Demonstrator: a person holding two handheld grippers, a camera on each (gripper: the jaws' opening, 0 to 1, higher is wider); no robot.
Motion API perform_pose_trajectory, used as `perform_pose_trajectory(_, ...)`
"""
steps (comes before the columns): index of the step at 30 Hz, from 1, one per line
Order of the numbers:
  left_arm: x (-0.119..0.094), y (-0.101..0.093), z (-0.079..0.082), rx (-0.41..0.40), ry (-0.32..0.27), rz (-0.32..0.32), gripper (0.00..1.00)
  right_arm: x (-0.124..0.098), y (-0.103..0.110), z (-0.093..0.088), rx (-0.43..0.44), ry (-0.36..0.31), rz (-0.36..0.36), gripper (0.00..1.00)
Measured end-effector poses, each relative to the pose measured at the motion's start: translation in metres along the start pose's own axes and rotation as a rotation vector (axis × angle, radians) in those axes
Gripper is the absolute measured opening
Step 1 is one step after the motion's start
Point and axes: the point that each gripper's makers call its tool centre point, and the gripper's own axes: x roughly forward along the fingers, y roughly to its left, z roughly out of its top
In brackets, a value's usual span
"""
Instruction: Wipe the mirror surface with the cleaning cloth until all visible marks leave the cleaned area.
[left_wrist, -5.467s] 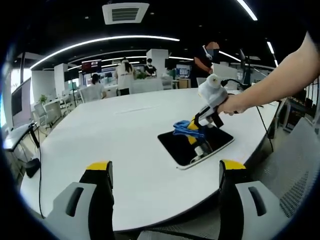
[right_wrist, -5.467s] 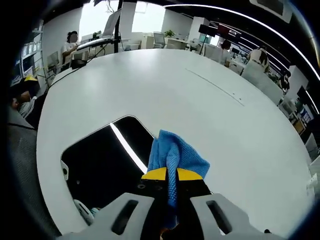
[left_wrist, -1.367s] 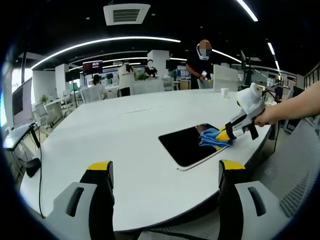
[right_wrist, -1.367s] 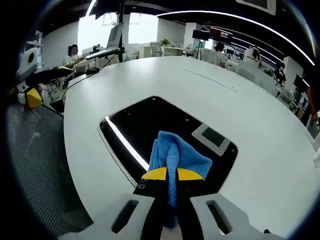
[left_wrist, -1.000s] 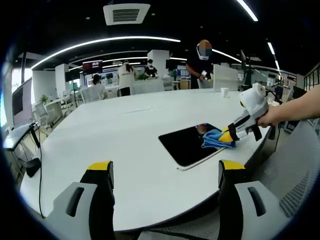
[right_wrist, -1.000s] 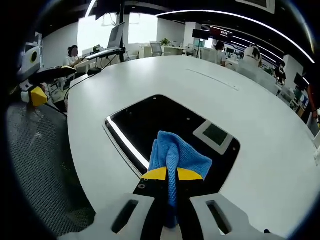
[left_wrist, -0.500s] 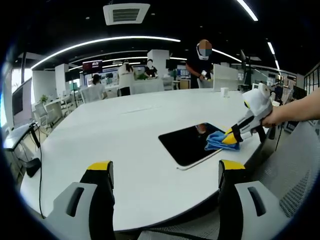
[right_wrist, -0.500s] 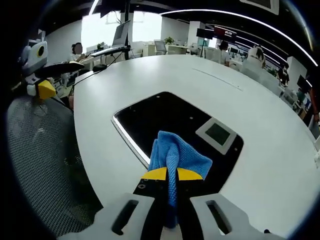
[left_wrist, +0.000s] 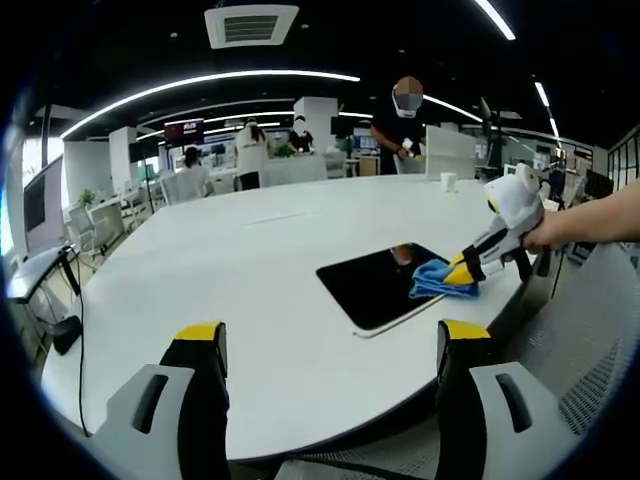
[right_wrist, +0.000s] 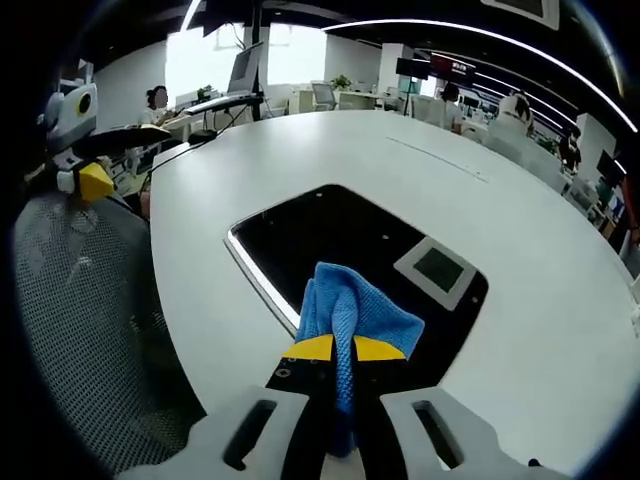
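Big white oval table in an open office; taking the mirror as the landmark. It lies flat on the table near the table's edge, a dark rounded rectangle with a pale rim, reflecting a ceiling light strip and a square ceiling vent.

Right gripper: yellow-tipped jaws pressed together, pinching a bunched blue cleaning cloth. The cloth's free end fans out past the jaw tips and sits over the mirror's near edge in the right gripper view. From the left gripper view the same tool comes in from the right, held by a hand, with the cloth resting on the mirror's corner nearest that hand.

Left gripper: jaws spread wide apart, holding nothing, hanging well short of the mirror above the table's near rim. Its yellow tips frame the mirror, one to each side.

No marks that I can make out on the dark glass at this size; too small to tell.

Beyond the mirror, across the table, several people stand or sit among desks and screens. A mesh chair sits off the table edge beside the mirror in the right gripper view.
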Motion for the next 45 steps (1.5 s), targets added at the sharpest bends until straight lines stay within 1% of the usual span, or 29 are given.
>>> perform_pose_trajectory(20, 0.0, 0.0, 0.0, 0.003, 0.006, 0.0, 0.85, -0.017, -0.035, -0.02, 0.134, 0.001, -0.033, 0.0)
perform_pose_trajectory(24, 0.0, 0.0, -0.001, 0.003, 0.008, -0.001, 0.85, -0.017, -0.036, -0.021, 0.154, -0.002, -0.031, 0.0)
perform_pose_trajectory(34, 0.0, 0.0, 0.0, 0.001, 0.007, -0.001, 0.84, -0.017, -0.035, -0.02, 0.144, 0.005, -0.034, 0.0)
perform_pose_trajectory(45, 0.001, 0.0, 0.001, -0.001, 0.007, -0.001, 0.84, -0.015, -0.039, -0.019, 0.162, 0.008, -0.046, 0.0)
